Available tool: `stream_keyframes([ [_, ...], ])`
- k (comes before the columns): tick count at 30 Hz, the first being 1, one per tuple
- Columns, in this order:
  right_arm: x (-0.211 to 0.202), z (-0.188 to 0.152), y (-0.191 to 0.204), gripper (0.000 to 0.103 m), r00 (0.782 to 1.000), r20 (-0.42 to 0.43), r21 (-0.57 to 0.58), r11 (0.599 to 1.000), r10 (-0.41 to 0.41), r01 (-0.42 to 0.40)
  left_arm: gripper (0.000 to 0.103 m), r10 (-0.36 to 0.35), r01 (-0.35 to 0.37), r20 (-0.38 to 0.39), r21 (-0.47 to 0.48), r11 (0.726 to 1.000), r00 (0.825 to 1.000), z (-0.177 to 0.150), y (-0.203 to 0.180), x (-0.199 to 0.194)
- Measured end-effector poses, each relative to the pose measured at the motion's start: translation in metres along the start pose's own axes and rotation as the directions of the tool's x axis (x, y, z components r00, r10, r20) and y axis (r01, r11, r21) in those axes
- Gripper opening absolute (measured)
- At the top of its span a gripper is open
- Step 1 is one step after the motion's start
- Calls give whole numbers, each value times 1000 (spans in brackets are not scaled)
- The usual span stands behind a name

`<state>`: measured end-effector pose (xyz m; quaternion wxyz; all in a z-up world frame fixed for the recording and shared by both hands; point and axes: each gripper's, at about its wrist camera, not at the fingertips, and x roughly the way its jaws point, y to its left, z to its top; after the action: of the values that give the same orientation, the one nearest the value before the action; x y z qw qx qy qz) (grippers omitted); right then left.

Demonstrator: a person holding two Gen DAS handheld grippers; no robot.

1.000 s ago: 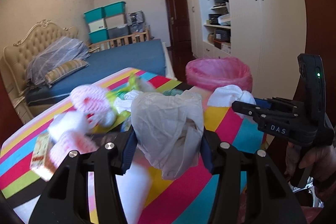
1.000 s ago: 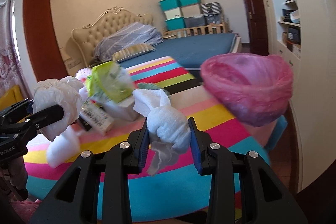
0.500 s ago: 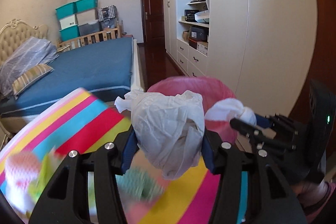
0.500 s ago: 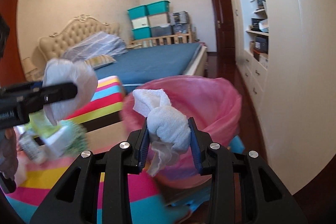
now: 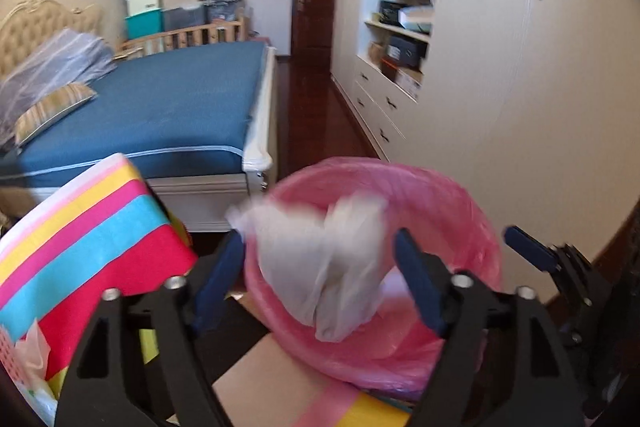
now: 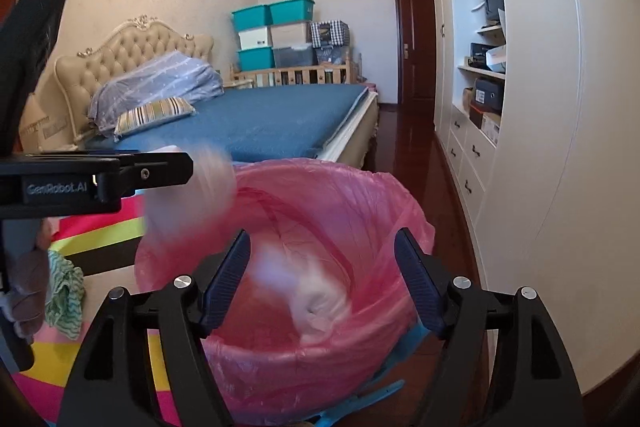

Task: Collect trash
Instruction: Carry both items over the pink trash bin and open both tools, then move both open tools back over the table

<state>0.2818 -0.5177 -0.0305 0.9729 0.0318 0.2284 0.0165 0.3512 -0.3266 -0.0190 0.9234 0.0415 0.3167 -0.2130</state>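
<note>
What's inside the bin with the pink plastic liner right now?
In the right wrist view, a blurred white wad of tissue is dropping inside the pink-lined bin. The pink liner's folds and near wall hide the bottom, so anything lying deeper cannot be seen.

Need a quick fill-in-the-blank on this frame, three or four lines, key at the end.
1. The bin is lined with a ____ bag.
2. The left gripper has its jaws opening, and the white wad between them sits over the ____.
3. The right gripper has its jaws opening, with a white wad blurred inside the ____.
4. The bed has a ____ cover.

Missing: pink; bin; bin; blue
</note>
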Motion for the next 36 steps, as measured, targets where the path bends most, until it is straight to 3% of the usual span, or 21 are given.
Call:
stream_keyframes([
  [8,-49,-22,-3,72,999,31,38,999,11,-12,98,51,-51,89,-8,999,995,-21,13,-58],
  [12,-75,-42,16,76,1000,15,47,999,20,-21,98,69,-69,105,-2,998,992,-42,12,-93],
  [20,-95,-71,59,77,995,-34,61,994,91,-89,98,77,-87,105,97,991,991,-92,3,-147],
  [25,-105,-79,89,77,989,-52,26,990,139,-138,98,90,-100,118,82,992,989,-119,20,-184],
  [31,-113,-86,116,77,976,-83,12,979,204,-203,98,208,-207,150,-18,978,967,-154,70,-237],
  [36,-119,-94,149,77,957,-118,-11,963,265,-268,98,351,-335,152,-121,934,924,-194,120,-279],
])
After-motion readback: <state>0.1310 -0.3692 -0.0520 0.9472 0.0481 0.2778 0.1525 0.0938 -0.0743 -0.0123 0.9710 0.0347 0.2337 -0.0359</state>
